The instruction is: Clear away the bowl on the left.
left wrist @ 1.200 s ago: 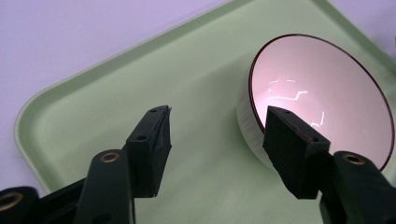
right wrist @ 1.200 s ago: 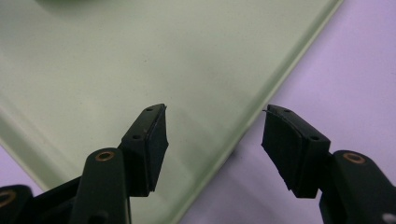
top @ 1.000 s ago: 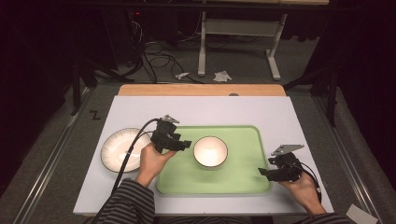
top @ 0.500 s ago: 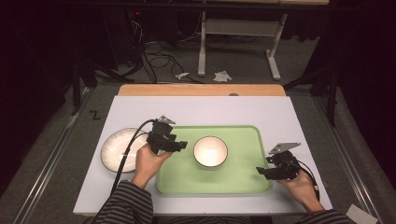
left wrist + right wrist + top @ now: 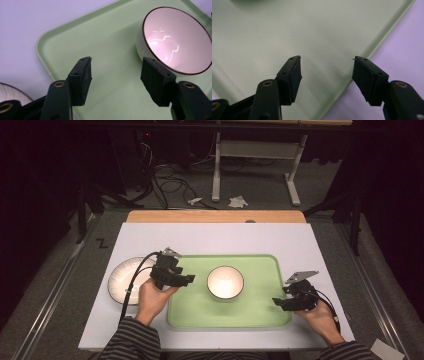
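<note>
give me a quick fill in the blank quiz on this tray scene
1. The bowl sits on the ____ tray.
2. The plate lies on the table to the ____ of the tray in the high view.
3. The left tool has its jaws ____, with nothing between them.
4. The right tool hovers over the tray's ____.

Missing words: green; left; open; edge

A pale green tray (image 5: 260,312) holds a white bowl (image 5: 225,282) (dark-rimmed) beside a white ribbed plate (image 5: 122,280).

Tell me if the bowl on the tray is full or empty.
Empty: the bowl shows a bare, glossy inside, upright on the green tray.
</note>
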A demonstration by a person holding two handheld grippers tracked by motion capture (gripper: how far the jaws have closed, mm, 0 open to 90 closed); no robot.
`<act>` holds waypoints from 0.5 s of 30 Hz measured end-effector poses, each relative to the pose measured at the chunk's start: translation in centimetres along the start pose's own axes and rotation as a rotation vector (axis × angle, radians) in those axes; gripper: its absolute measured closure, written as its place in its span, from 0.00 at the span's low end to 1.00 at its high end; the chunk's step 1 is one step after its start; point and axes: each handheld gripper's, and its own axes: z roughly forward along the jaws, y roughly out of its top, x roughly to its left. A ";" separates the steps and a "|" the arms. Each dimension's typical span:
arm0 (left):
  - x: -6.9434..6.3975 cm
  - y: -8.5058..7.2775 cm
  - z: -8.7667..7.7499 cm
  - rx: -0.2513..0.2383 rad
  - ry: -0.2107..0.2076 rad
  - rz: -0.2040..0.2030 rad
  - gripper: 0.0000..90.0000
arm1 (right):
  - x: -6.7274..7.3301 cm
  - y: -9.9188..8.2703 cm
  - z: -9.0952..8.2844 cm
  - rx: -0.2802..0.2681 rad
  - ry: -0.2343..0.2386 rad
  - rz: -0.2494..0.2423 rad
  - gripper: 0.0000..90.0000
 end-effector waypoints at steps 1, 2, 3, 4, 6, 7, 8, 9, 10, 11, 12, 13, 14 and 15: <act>0.1 0.0 -0.2 0.001 0.003 0.000 0.47 | 0.0 0.0 0.0 0.004 -0.003 -0.002 0.46; 0.2 0.0 -0.3 -0.004 0.008 -0.001 0.47 | 0.0 0.1 0.0 0.001 0.001 -0.003 0.46; 0.3 0.0 -0.4 -0.006 0.008 0.000 0.47 | 0.0 0.1 0.1 0.002 0.001 0.003 0.46; 0.4 0.0 -0.5 -0.010 0.008 -0.006 0.47 | 0.0 0.2 0.1 0.003 0.000 0.002 0.46; 0.5 0.1 -0.7 -0.014 0.008 -0.014 0.47 | 0.0 0.2 0.2 0.005 0.001 -0.004 0.46; 0.6 0.0 -0.8 -0.014 0.010 -0.013 0.47 | 0.0 0.3 0.2 0.002 0.002 -0.011 0.46; 0.6 0.0 -0.9 -0.016 0.011 -0.017 0.47 | 0.0 0.3 0.3 0.005 0.000 -0.010 0.46; 0.7 0.0 -1.0 -0.018 0.004 -0.032 0.47 | 0.0 0.4 0.3 0.005 0.005 -0.006 0.46; 0.7 0.0 -1.1 -0.022 -0.003 -0.051 0.47 | 0.0 0.4 0.3 0.010 0.007 -0.005 0.46; 0.8 0.0 -1.2 -0.021 -0.006 -0.060 0.47 | 0.0 0.4 0.4 0.008 0.008 -0.013 0.46; 0.8 0.0 -1.4 -0.022 -0.006 -0.063 0.47 | 0.0 0.5 0.4 0.007 0.010 -0.014 0.46; 0.8 -0.1 -1.5 -0.022 -0.006 -0.064 0.47 | 0.0 0.5 0.5 0.009 0.011 -0.018 0.46; 0.8 -0.2 -1.6 -0.021 -0.004 -0.062 0.47 | 0.1 0.5 0.5 0.010 0.011 -0.012 0.46; 0.8 -0.2 -1.7 -0.023 -0.003 -0.063 0.47 | 0.1 0.6 0.5 0.013 0.012 -0.016 0.46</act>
